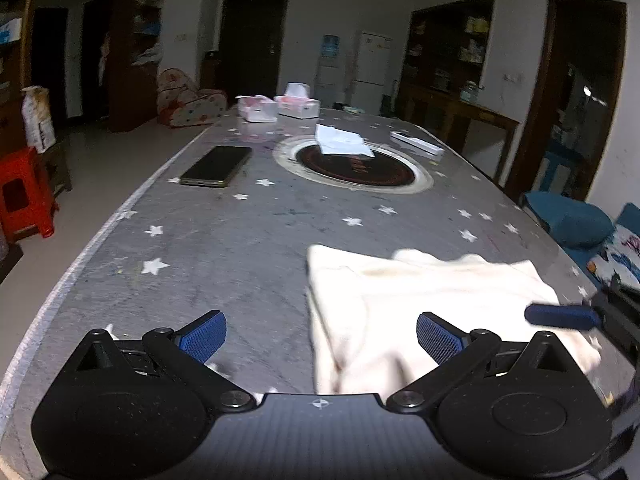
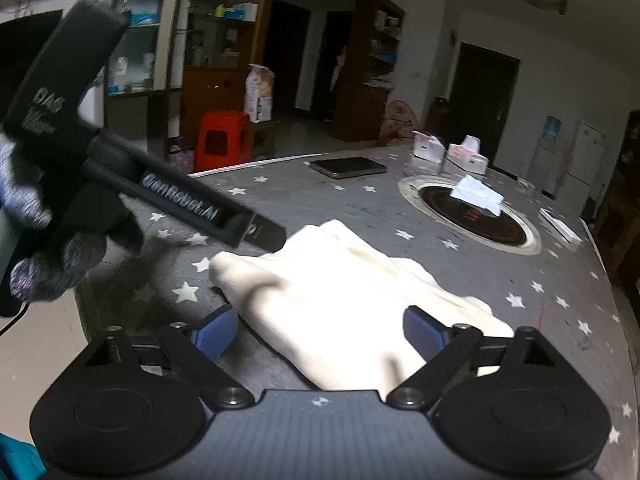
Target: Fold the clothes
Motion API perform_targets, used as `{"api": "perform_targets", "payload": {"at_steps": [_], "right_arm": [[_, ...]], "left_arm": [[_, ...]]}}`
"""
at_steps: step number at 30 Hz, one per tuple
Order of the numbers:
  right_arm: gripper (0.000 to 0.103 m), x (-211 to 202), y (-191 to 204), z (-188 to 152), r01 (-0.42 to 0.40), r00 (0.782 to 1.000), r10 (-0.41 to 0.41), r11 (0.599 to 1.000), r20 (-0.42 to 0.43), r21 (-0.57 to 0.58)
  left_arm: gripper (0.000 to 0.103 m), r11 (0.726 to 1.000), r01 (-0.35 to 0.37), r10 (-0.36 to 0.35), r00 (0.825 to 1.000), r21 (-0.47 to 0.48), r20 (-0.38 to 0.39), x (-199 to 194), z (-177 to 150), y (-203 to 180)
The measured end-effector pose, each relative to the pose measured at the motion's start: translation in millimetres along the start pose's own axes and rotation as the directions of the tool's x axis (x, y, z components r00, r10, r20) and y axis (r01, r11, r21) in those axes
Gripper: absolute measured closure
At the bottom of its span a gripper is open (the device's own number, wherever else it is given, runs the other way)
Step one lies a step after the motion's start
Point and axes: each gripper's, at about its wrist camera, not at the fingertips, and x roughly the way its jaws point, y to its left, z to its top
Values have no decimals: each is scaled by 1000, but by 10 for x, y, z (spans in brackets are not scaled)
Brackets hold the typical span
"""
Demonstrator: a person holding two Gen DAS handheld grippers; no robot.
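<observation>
Cream cloth: one pale garment (image 1: 420, 300) lies on the grey star-printed bench (image 1: 200, 248), at the near end, already doubled into a thick, rough bundle with several layers showing at its edges.
Done so far: judging from the stacked layers, at least one fold is made; the bundle is compact, but its outline is uneven and its far edge is lumpy.
Left to do: probably one more fold or some tidying of the edges; I cannot tell what kind of garment it is, nor how many folds it needs.
Left tongs: the left tongs (image 1: 320, 340) stand released, both blue pads apart and nothing pressed between them. In the left wrist view the left pad is over bare bench, and the right pad is over the left part of the cloth, so the bundle lies mostly to the right of this tool.
Cloth and left tongs: in the right wrist view the tip of the left tool comes in from the left and ends at the far left edge of the bundle; whether it touches the cloth I cannot tell.
Right tongs: the right tongs (image 2: 320, 332) are wide and released. The near end of the bundle lies between the pads, which do not press on it.
Right tool seen from the left: one blue finger of it reaches in over the right side of the cloth.
Other things: a dark phone (image 1: 216, 166) and tissue boxes (image 1: 298, 106) lie well apart, further along the bench.
</observation>
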Motion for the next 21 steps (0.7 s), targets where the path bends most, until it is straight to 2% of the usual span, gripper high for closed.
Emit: {"api": "perform_targets", "payload": {"at_steps": [6, 8, 13, 14, 21], "right_arm": [[27, 148, 124, 72, -60, 998, 59, 997, -29, -56], [36, 191, 183, 94, -79, 996, 77, 993, -34, -82], [45, 289, 324, 138, -110, 994, 104, 981, -43, -158], [50, 315, 354, 143, -120, 992, 114, 978, -48, -172], [58, 430, 511, 162, -140, 990, 127, 958, -67, -249]], "left_arm": [[0, 1000, -13, 13, 1000, -16, -21, 84, 26, 104], [0, 1000, -15, 15, 1000, -23, -28, 119, 39, 132], [0, 999, -15, 13, 999, -44, -43, 192, 75, 202], [0, 999, -15, 12, 999, -49, -46, 206, 79, 216], [0, 996, 1, -6, 998, -85, -62, 267, 95, 308]]}}
